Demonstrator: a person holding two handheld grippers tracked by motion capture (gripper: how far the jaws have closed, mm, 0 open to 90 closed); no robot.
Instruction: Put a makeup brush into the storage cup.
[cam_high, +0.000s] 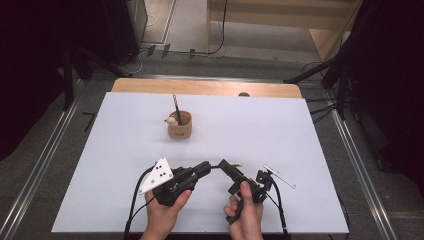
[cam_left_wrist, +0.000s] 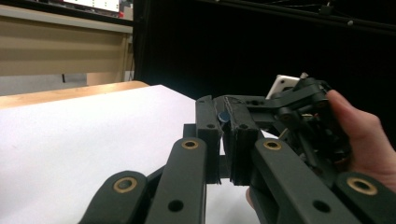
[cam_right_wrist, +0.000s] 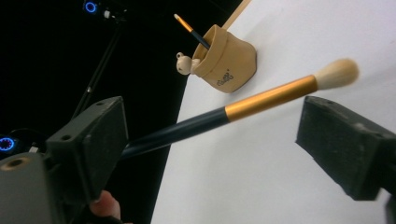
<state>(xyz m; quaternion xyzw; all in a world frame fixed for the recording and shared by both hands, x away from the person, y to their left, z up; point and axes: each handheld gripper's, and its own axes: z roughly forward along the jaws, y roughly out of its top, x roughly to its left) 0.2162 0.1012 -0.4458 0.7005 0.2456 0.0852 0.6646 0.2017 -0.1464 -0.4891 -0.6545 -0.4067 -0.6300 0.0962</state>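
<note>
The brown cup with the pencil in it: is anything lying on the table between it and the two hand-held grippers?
No. In the high view, only bare white table separates the cup from the left gripper and the right gripper.

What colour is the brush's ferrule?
Gold, between a dark handle and pale bristles on the brush; clearest in the right gripper view.

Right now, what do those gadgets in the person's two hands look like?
Each is a black hand-held gripper with two blocky jaws on hinged bars with brass-coloured pivots. The left hand-held gripper carries a grey three-cornered plate dotted with dark holes. A black cable trails from the right hand-held gripper. The forearms are bare.
</note>
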